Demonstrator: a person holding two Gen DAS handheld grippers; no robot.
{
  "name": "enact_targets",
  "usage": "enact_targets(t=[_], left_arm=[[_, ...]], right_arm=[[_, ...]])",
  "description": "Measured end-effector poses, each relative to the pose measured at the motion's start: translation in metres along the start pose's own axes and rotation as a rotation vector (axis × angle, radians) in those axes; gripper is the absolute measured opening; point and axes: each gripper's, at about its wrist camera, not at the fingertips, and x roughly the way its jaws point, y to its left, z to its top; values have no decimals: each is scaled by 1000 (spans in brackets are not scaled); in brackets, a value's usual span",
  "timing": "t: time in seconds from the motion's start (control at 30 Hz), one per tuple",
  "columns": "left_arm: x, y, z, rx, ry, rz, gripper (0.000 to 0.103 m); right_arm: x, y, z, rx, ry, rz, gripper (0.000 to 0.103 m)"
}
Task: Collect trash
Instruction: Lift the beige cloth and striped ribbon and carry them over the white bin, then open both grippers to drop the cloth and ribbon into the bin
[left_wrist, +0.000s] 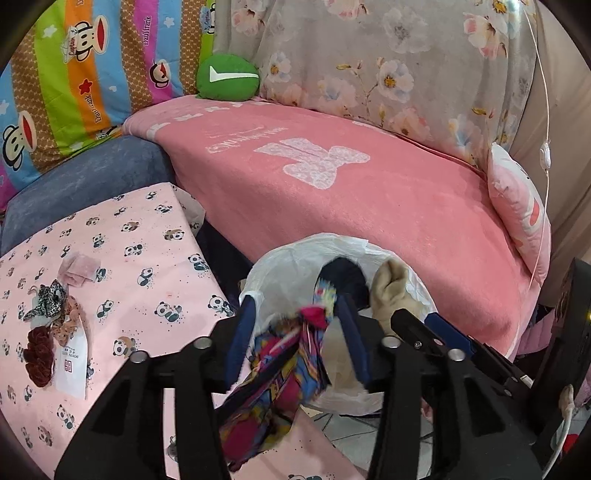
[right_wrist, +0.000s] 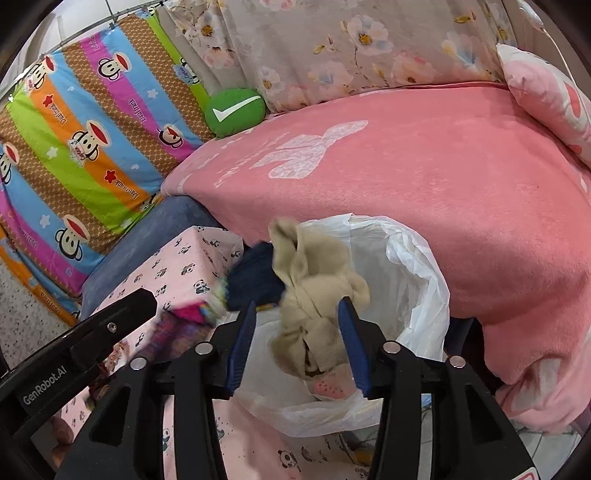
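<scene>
the left wrist view alone shows the panda-print table (left_wrist: 122, 266) carrying hair scrunchies (left_wrist: 46, 314) and a white card (left_wrist: 72, 367) (print too small to read), while the left gripper (left_wrist: 299, 328), tilted down, has its jaws parted around a multicoloured cloth (left_wrist: 284, 365) hanging loose beside the white trash bag (left_wrist: 291, 269). the right wrist view alone looks into that bag's mouth, where the right gripper (right_wrist: 297, 332), also tilted down, stands half open around a beige cloth (right_wrist: 314, 295) without pressing it, and "genrobot.ai" reads on the other gripper's side.
</scene>
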Motion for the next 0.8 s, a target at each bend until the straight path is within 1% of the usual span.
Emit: enact_targets(t=[0.03, 0.3, 0.57, 0.8], left_arm=[[1, 1, 0, -2, 1, 1, 49], [5, 18, -5, -38, 30, 30, 49], [-7, 44, -17, -81, 29, 63, 50], [-23, 73, -25, -131, 21, 95, 49]], right_arm=[[1, 0, 0, -1, -2, -5, 52], [3, 6, -5, -17, 12, 1, 52], [-1, 29, -13, -61, 27, 19, 52], [-6, 57, -21, -110, 34, 45, 52]])
